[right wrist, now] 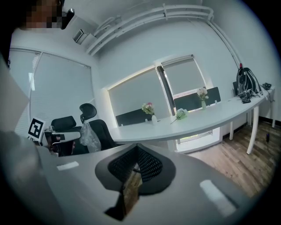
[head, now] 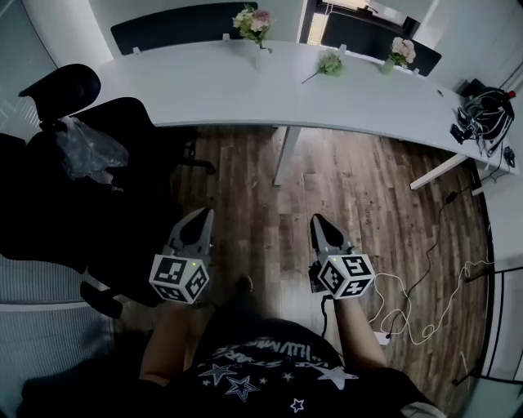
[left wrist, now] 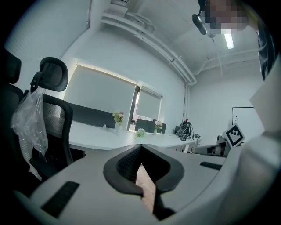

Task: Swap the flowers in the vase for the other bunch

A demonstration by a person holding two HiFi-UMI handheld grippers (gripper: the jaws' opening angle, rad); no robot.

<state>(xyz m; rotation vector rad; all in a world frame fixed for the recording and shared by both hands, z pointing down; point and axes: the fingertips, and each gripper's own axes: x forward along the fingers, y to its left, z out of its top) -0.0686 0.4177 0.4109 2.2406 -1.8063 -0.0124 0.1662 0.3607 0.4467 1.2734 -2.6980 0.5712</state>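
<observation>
left gripper (head: 203,214): jaws pressed together, nothing between them. right gripper (head: 317,220): jaws pressed together, nothing between them. both are held low over the wooden floor (head: 359,180), side by side, pointing toward the table (head: 188,90) and well short of its near edge.

the vase (head: 260,54) stands near the far edge of the table with a pink and cream bunch (head: 252,21) upright in it. the other bunch (head: 328,64), pale green, lies flat on the table top to the right of the vase, apart from it, stem angled toward the near edge. a second vase of flowers (head: 400,52) stands further right, also near the far edge.

open room: bare floor lies between the grippers and the near edge. one table leg (head: 284,153) stands under that edge. a black office chair (head: 98,171) carrying a clear plastic bag (head: 86,147) crowds the left side, close to the left gripper. a bundle of cables (head: 484,113) sits at the right end of the table. a white cord (head: 417,302) trails on the floor to the right of the right gripper.
</observation>
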